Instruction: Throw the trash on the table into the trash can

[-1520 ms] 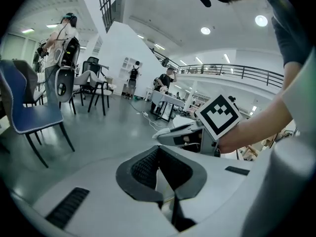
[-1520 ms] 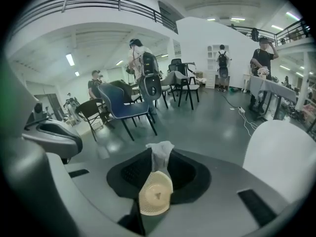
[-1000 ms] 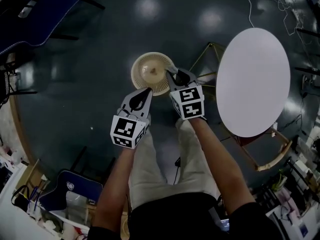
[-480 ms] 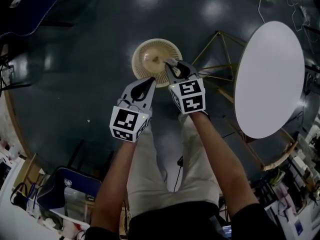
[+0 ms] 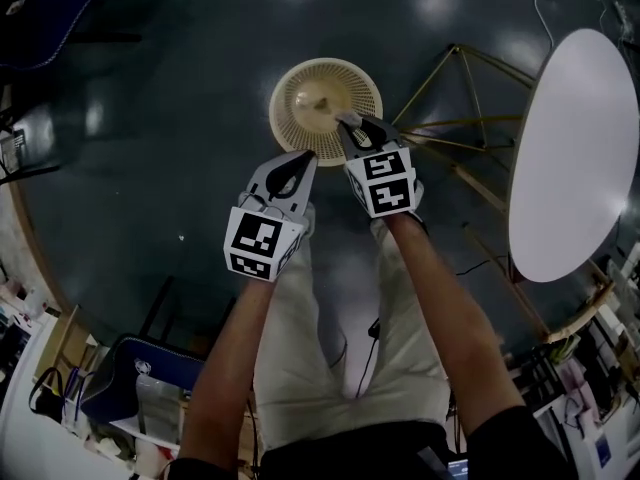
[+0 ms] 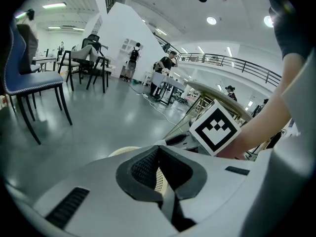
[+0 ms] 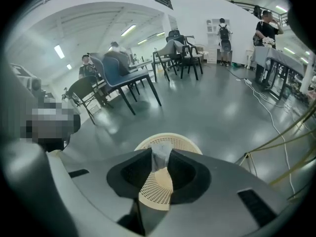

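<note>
Between the jaws of the right gripper (image 5: 350,126) sits a small crumpled wad of pale trash (image 7: 160,158), pinched right at the fingertips, the pads closed onto it so that only the wad's own thickness keeps them apart. Just to the left of those jaws, the left gripper (image 5: 301,157) has its jaws brought together at the tips with nothing between them. Each gripper carries its cube with square markers behind the jaws, and a bare forearm runs back from each. Directly below and beyond the right jaws stands the trash can (image 5: 283,93), a round cream basket with perforated walls, upright on the floor; from the head view the wad lies within the outline of its open mouth, toward the near right part of the rim. The closed left jaws point at the near edge of that rim. Well off to the right of the right jaws is a white round table (image 5: 575,148) on slim gold-coloured legs. Farther ahead of both jaws stretches a glossy dark grey floor (image 5: 150,178), then blue chairs (image 7: 123,75), and people stand by desks at the far wall
</note>
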`<state>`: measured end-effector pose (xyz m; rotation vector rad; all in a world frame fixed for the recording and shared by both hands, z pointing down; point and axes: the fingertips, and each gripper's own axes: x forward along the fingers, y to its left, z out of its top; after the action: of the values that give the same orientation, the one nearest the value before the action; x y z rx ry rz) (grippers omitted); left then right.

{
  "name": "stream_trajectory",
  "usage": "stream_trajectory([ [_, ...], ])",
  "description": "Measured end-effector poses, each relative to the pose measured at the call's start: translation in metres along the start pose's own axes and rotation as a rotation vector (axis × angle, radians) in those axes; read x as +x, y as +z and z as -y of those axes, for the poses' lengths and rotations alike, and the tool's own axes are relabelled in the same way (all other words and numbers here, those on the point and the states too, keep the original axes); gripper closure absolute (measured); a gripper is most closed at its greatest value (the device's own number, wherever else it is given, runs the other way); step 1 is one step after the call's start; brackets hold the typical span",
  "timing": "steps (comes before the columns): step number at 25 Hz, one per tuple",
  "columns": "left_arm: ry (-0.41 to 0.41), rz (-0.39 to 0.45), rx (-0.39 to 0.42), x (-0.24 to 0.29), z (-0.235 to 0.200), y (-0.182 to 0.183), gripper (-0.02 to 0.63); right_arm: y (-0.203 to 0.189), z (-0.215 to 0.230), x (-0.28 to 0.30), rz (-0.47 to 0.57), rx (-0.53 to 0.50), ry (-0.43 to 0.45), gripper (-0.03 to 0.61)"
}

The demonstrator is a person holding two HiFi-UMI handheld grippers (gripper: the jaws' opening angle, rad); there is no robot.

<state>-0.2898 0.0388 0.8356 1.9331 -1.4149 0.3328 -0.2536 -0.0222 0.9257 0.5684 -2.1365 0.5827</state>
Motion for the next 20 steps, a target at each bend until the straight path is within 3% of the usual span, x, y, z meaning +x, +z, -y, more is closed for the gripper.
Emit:
stream_trajectory([
  [8, -0.010, -0.040, -0.007, 0.025, -0.020, -0.051, 0.598, -0.054, 0.003, 0.050, -0.060, 0.009, 0.029, 0.472],
  [14, -0.028, -0.070, 0.016, 0.025, -0.027, -0.068, 0.598, -0.075, 0.000, 0.064, -0.088, 0.032, 0.033, 0.471],
  [17, -0.024, -0.070, 0.011, 0.022, -0.033, -0.069, 0.598, -0.074, -0.005, 0.067, -0.085, 0.042, 0.041, 0.404],
  [20, -0.016, -0.062, 0.009, 0.019, -0.037, -0.065, 0.598, -0.071, -0.009, 0.067, -0.084, 0.038, 0.044, 0.386],
])
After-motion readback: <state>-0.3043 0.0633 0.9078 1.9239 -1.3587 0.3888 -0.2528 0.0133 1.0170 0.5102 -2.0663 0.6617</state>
